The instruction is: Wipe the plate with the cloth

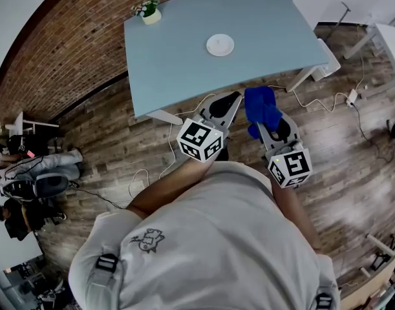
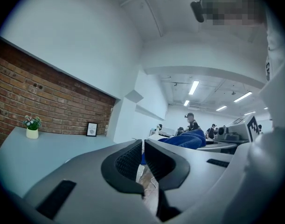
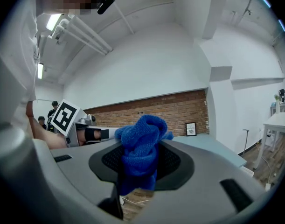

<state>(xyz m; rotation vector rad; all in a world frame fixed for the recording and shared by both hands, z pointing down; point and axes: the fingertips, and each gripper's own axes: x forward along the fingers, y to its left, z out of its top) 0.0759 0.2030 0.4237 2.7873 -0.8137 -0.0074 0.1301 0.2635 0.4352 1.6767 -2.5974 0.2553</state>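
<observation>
Both forearms extend forward, side by side and close together. The left gripper [image 1: 228, 103] has its jaws all but together, with nothing between them. The right gripper [image 1: 268, 123] has its jaws clamped on a bunched blue cloth [image 3: 141, 146].

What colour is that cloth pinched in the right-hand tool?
Bright blue. The cloth shows best in the right gripper view.

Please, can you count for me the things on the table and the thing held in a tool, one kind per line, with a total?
Plate: 1
Potted plant: 1
Picture frame: 1
Blue cloth: 1, held in the right tool
Total: 4
</observation>
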